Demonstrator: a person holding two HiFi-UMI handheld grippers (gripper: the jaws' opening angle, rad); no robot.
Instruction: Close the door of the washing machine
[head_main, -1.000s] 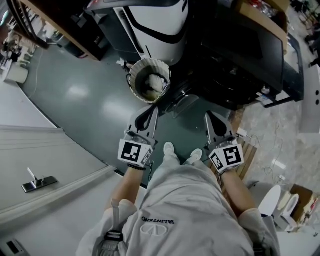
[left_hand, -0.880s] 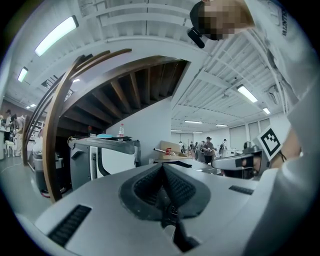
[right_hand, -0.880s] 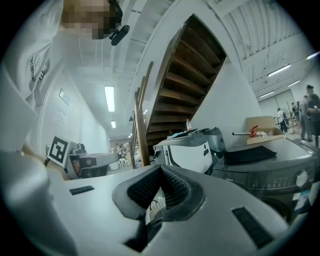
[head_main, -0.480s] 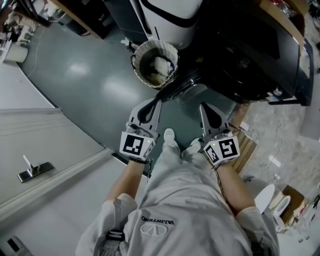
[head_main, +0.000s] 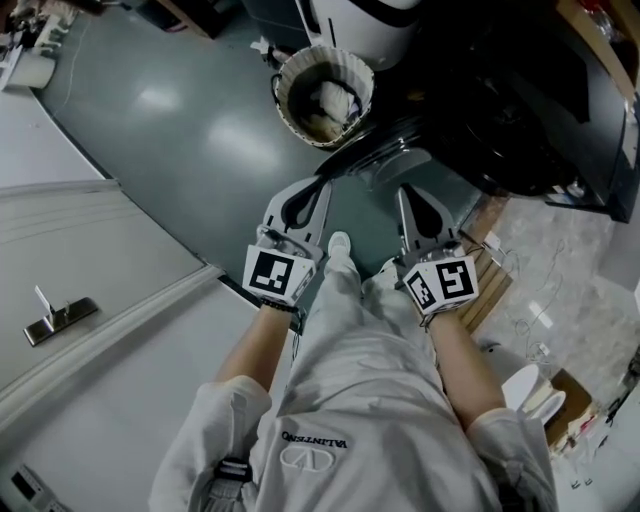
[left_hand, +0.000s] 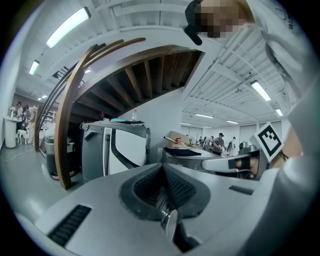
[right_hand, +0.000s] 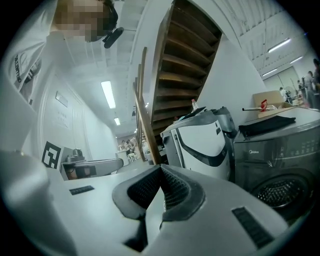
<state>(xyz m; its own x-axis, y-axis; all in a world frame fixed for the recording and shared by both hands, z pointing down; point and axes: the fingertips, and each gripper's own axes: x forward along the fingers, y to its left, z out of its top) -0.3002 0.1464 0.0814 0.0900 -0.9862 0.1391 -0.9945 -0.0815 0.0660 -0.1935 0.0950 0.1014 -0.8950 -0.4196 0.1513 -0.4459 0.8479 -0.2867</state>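
The dark washing machine (head_main: 520, 110) fills the upper right of the head view. Its round door (head_main: 392, 166) stands swung out from the front, above the floor. In the right gripper view the machine (right_hand: 280, 150) shows its drum opening (right_hand: 281, 193) uncovered. My left gripper (head_main: 321, 186) is shut and empty, its tips just left of the door's edge. Shut and empty too, my right gripper (head_main: 403, 192) points at the door from just below it. Neither touches the door as far as I can see. The left gripper view shows closed jaws (left_hand: 162, 169), and so does the right gripper view (right_hand: 160, 171).
A round laundry basket (head_main: 325, 92) with clothes in it stands on the green floor, left of the door. A white and grey machine (right_hand: 200, 142) stands beside the washer. A wooden stair (left_hand: 65, 125) rises behind. A white partition (head_main: 90, 290) runs along the left.
The person has stepped forward. Both shut grippers have sunk and come closer to the open door, and the basket and washer now lie nearer in the head view.
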